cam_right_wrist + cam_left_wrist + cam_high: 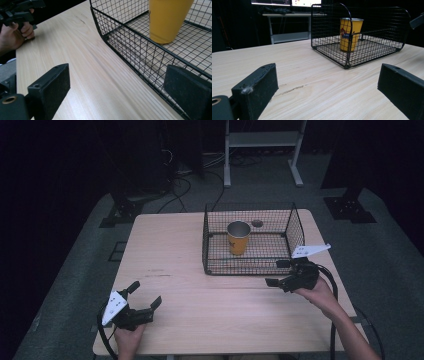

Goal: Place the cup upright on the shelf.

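**Both grippers open over worktop; yellow cup in wire basket**

Near edge: left gripper (145,294) held low at the worktop's (170,255) left front, jaws wide apart, nothing between them. Right gripper (276,273) at right, just beside the front wall of the black wire basket (215,251), jaws also spread, holding nothing. Farther: yellow cup (238,238) upright inside the basket, silver rim. Left gripper view shows a red-and-blue label on the cup (349,33); lettering too blurred to read. Small dark round object (257,223) behind the cup.
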The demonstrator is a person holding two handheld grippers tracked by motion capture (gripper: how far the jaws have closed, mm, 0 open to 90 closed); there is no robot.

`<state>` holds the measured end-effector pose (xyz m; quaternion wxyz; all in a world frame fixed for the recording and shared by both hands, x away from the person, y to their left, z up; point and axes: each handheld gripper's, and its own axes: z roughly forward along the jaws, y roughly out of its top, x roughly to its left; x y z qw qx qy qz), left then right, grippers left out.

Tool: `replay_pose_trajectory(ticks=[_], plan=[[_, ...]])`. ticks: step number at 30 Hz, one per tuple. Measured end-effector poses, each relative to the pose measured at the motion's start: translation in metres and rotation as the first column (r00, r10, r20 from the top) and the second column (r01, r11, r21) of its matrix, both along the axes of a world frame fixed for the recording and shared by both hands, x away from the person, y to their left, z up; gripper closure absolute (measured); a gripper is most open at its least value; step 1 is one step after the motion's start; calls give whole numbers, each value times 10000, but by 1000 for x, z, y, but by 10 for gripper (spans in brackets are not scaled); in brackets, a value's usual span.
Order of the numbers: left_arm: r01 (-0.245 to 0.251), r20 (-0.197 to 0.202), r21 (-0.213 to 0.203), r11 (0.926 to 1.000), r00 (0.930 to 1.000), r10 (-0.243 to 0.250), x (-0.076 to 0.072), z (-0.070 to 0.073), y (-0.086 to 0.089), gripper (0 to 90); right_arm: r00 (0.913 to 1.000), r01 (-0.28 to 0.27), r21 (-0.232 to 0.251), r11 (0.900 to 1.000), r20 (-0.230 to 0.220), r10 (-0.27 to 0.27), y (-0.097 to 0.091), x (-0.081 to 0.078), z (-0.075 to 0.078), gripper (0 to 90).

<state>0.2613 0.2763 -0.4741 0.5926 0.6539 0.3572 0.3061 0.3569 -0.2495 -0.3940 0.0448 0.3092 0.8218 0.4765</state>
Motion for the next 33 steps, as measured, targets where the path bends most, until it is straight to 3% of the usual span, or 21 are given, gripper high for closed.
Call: replay_pose_trajectory(ticks=[20,33], plan=[[-9,10,3,10000,10000,9,0,0,0,23,9999,122,70,9999,-28,-121,-5,-17,-15,63],[-13,19,-4,10000,10000,13,0,0,0,23,9990,401,-46,9992,200,-400,-12,-26,-20,63]])
